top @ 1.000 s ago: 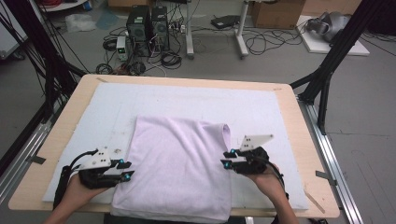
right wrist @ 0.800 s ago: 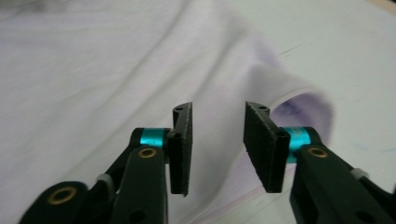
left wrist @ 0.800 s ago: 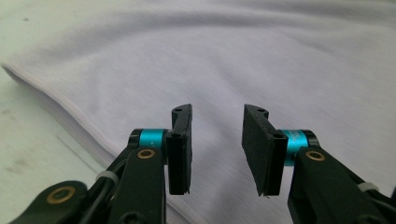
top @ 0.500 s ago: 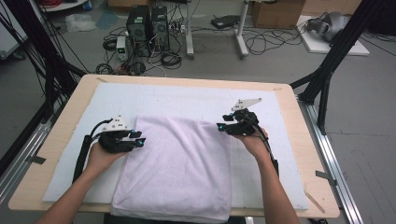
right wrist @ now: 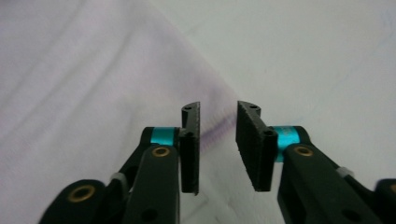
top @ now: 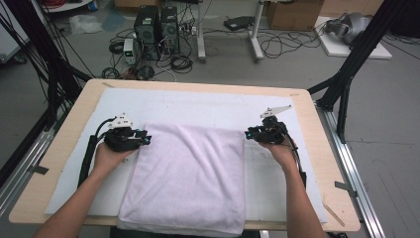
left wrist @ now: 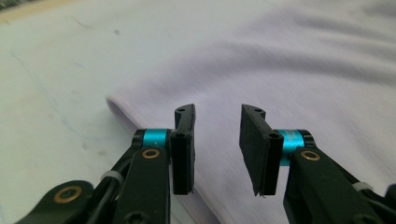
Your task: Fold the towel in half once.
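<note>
- Pale lilac cloth: a folded towel [top: 190, 178] lies flat on the near half of the table [top: 317, 163]; its near edge reaches the table's front edge and the very bottom of it is cut off in the high view
- Left gripper [top: 145, 140] sits at the towel's far left corner; in the left gripper view [left wrist: 215, 144] its jaws have just been closing a little, yet they stand apart with a clear gap, above the cloth's folded edge, and nothing is pinched between them
- Right gripper [top: 249, 133] sits at the towel's far right corner; in the right gripper view [right wrist: 217, 142] its jaws have just been closing, and they too stand apart over the hemmed edge, gripping nothing
- Whether any jaw tip touches the cloth cannot be made out
- Both forearms enter from the bottom and are cut off there
- Surface: a white mat [top: 208, 106] covers most of the wooden table, faintly marked
- Room: grey floor beyond, with computer towers [top: 157, 25], loose cables [top: 277, 42] and cardboard boxes [top: 292, 12]; black frame struts [top: 354, 64] stand at either side
</note>
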Motion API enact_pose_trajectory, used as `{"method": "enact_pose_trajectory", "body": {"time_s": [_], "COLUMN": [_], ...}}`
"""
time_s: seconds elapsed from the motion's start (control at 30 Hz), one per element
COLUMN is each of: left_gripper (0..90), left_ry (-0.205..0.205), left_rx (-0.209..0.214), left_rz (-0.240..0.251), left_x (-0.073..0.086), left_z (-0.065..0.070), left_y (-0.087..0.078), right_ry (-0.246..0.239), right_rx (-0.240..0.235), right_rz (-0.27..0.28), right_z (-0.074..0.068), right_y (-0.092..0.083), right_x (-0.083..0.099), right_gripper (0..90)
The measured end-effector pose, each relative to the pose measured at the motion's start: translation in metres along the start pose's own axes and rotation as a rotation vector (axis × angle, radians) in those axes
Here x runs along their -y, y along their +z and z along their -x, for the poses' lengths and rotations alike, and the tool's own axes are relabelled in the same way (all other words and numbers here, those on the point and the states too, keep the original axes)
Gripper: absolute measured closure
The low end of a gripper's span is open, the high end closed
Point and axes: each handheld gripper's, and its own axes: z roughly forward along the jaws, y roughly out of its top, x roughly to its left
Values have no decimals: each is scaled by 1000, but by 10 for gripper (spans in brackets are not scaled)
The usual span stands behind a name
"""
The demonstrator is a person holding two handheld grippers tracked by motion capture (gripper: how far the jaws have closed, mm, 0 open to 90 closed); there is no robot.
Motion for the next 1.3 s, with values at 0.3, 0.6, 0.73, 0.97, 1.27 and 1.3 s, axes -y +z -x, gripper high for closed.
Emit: {"method": "enact_pose_trajectory", "body": {"time_s": [0.3,0.6,0.73,0.97,1.27,1.3], "left_gripper": [651,413,655,860,851,822], "left_ry": [-44,-138,-96,-141,-32,-23], "left_rx": [-52,-102,-58,-95,-186,-194], "left_rz": [-31,-117,-111,-40,64,67], "left_x": [-19,-10,-9,-19,-96,-103], "left_z": [-34,-51,-47,-54,-65,-66], "left_y": [23,50,52,43,14,13], "right_ry": [-10,20,30,-5,-58,-53], "right_rx": [-7,-33,-80,-15,104,122], "right_rz": [-25,-55,-72,-75,30,38], "right_z": [1,13,15,15,30,33], "right_y": [32,41,44,42,1,-1], "right_x": [-10,1,2,-16,-91,-97], "right_gripper": [549,496,727,852,847,806]}}
